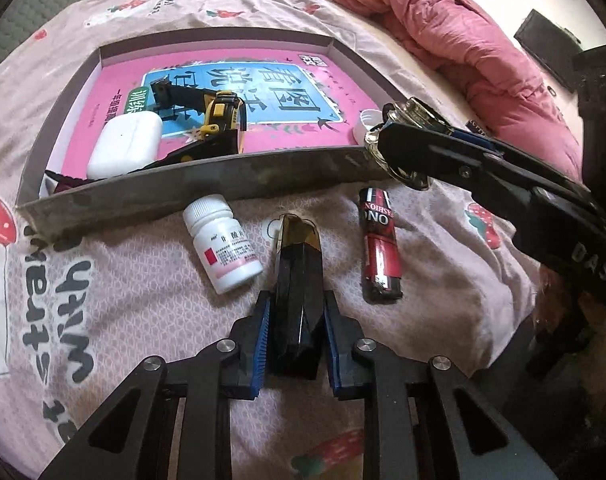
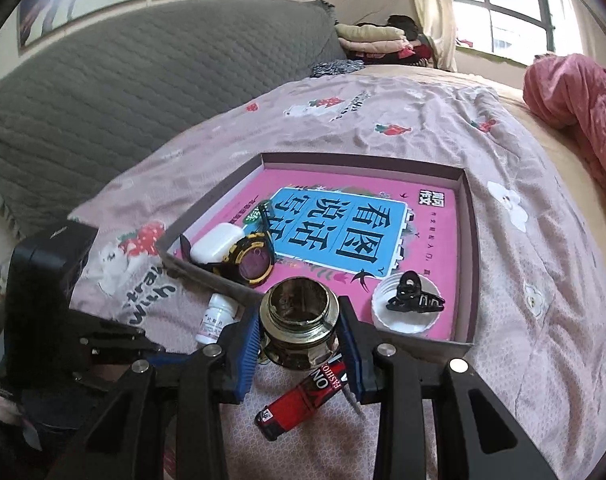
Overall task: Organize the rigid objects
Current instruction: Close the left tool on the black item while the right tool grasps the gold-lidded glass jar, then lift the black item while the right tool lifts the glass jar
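Observation:
My left gripper [image 1: 296, 334] is shut on a dark faceted bottle [image 1: 297, 280] that lies on the bed. My right gripper [image 2: 299, 336] is shut on a shiny gold-brown jar [image 2: 299, 320] and holds it above the near wall of the shallow box [image 2: 469, 248]; the jar also shows in the left wrist view [image 1: 403, 148]. A white pill bottle [image 1: 223, 244] and a red lighter [image 1: 381, 252] lie on the bed in front of the box. In the box are a white earbud case [image 1: 125, 146], a yellow-black watch [image 2: 251, 260], and a white lid [image 2: 407, 312] with a black hair clip [image 2: 413, 292].
A pink book [image 2: 343, 232] lines the box floor. A pink quilt [image 1: 463, 32] is bunched at the far right of the bed. A grey padded headboard [image 2: 143, 80] stands to the left. The bed sheet [image 1: 103, 300] is pink with strawberry prints.

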Tool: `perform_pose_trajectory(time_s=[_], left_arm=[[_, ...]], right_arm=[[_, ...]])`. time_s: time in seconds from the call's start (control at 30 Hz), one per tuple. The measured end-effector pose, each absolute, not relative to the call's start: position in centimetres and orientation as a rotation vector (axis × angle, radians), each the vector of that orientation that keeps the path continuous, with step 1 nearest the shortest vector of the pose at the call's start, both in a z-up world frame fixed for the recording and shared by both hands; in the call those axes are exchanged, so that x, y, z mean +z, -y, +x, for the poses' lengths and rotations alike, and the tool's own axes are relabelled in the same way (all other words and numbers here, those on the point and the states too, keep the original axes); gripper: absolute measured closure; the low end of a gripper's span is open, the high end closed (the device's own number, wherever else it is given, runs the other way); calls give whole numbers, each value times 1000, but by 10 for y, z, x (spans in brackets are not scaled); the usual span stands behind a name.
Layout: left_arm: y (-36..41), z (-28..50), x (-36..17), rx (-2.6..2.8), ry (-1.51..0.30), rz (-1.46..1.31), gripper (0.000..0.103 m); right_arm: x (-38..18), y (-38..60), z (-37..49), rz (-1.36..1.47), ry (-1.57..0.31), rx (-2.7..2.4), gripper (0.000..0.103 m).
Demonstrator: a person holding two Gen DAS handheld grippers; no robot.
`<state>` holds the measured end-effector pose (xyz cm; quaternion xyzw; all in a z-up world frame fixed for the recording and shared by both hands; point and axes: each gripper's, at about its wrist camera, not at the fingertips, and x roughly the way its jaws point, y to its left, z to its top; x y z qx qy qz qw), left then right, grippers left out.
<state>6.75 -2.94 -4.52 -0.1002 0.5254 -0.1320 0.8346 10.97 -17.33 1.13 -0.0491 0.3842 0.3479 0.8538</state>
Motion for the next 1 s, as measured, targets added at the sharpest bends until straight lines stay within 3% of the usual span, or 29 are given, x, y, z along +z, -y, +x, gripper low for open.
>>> perform_pose_trajectory(time_s=[1.0], left_arm=[[13, 39, 0, -227, -957, -218, 80]], right_arm=[[18, 196, 102, -31, -768, 672, 66]])
